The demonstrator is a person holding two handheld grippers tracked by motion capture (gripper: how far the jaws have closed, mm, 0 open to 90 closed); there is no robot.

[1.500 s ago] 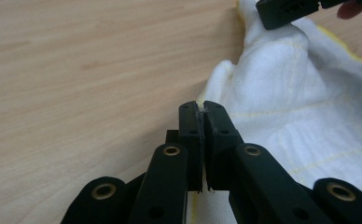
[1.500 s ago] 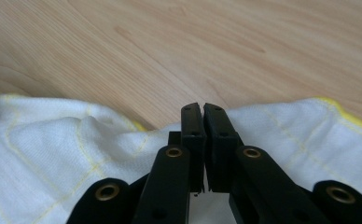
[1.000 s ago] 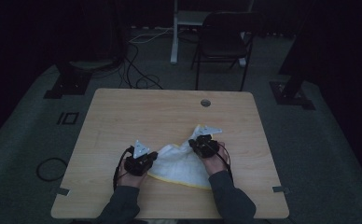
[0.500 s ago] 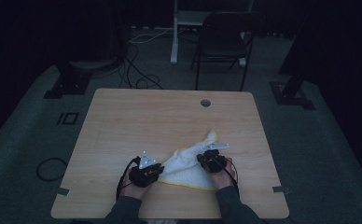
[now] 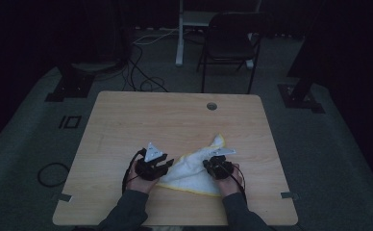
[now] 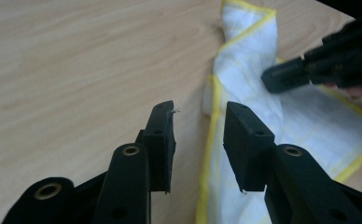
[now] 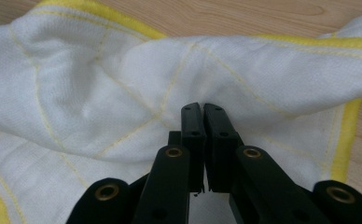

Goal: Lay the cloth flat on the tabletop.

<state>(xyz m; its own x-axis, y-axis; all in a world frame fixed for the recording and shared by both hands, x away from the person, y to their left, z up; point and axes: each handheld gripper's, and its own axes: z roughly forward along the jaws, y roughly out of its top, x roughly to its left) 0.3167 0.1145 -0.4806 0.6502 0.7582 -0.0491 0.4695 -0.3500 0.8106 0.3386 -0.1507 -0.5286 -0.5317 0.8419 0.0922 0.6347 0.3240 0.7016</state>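
Note:
A white cloth (image 5: 192, 168) with yellow edging lies crumpled on the wooden table (image 5: 175, 120) near its front edge. My left gripper (image 5: 167, 166) is at the cloth's left side. In the left gripper view, the left gripper (image 6: 198, 112) has just been opening. The cloth's yellow hem (image 6: 212, 140) runs under the gap, and the pads do not press it. My right gripper (image 5: 208, 166) is on the cloth's right part. In the right gripper view, the right gripper (image 7: 201, 108) is shut, pinching a raised fold of the cloth (image 7: 100, 79) where the creases meet. The right gripper (image 6: 274, 77) also shows across the cloth (image 6: 254, 56).
A round cable hole (image 5: 212, 106) sits near the table's far edge. Behind the table stands a dark chair (image 5: 228, 43), with cables (image 5: 146, 82) on the floor. A cable loop (image 5: 50, 173) lies on the carpet to the left.
Both hands have drawn back toward the front edge, dragging the cloth along. The left jaws have parted and let go of the cloth corner, which now lies on the table.

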